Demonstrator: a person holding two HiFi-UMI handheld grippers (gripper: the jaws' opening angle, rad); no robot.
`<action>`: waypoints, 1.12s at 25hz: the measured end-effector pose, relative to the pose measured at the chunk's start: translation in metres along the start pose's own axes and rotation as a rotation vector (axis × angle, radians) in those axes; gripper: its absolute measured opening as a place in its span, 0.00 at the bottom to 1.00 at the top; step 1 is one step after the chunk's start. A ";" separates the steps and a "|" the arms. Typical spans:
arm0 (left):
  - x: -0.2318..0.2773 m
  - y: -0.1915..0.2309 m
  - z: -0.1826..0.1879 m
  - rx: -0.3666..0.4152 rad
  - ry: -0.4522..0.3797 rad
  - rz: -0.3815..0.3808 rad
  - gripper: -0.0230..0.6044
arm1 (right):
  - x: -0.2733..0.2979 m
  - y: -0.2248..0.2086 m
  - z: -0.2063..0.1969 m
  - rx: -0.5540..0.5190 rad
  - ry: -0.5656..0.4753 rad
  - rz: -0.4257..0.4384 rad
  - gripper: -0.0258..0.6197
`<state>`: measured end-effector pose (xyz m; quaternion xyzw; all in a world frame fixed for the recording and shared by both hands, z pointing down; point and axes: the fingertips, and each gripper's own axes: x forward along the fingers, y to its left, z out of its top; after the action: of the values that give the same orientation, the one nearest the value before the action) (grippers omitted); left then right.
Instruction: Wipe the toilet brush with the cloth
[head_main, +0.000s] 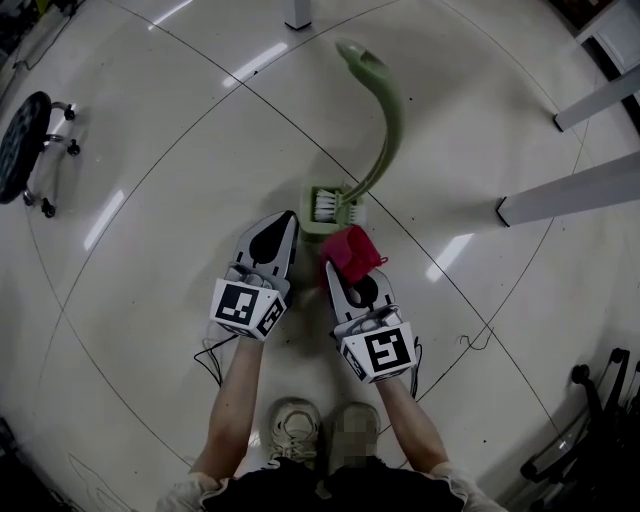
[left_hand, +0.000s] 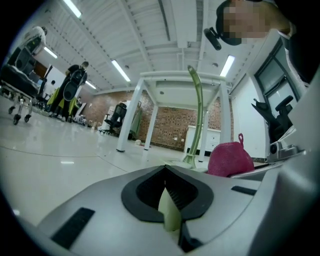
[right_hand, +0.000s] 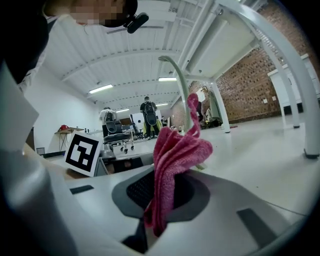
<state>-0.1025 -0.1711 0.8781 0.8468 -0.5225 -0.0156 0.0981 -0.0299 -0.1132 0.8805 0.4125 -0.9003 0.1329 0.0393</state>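
Observation:
The toilet brush stands in its pale green holder (head_main: 318, 226) on the floor, white bristles (head_main: 325, 205) at the base. Its curved green handle (head_main: 385, 120) rises away from me. The handle also shows in the left gripper view (left_hand: 199, 115) and behind the cloth in the right gripper view (right_hand: 181, 85). My right gripper (head_main: 335, 268) (right_hand: 160, 210) is shut on a pink cloth (head_main: 350, 250) (right_hand: 175, 155) (left_hand: 230, 159), held just in front of the holder. My left gripper (head_main: 290, 218) (left_hand: 170, 200) sits to the holder's left, jaws shut.
A wheeled stool (head_main: 25, 145) stands far left. White table legs (head_main: 570, 190) (head_main: 600, 100) lie to the right and one (head_main: 297, 15) at the top. A dark frame (head_main: 590, 420) is at the bottom right. My shoes (head_main: 295, 430) are below the grippers.

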 end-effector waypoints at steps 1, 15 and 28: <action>0.001 0.000 0.000 0.011 0.005 -0.006 0.04 | 0.004 0.003 -0.002 -0.009 0.007 0.016 0.09; -0.029 0.036 0.016 -0.038 -0.064 0.047 0.04 | 0.043 0.039 -0.014 -0.070 0.066 0.140 0.09; -0.004 -0.026 -0.001 0.065 0.043 -0.351 0.65 | -0.017 -0.024 -0.015 0.035 0.076 -0.053 0.09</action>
<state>-0.0819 -0.1558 0.8743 0.9279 -0.3646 0.0024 0.0774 -0.0010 -0.1116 0.8964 0.4315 -0.8845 0.1631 0.0697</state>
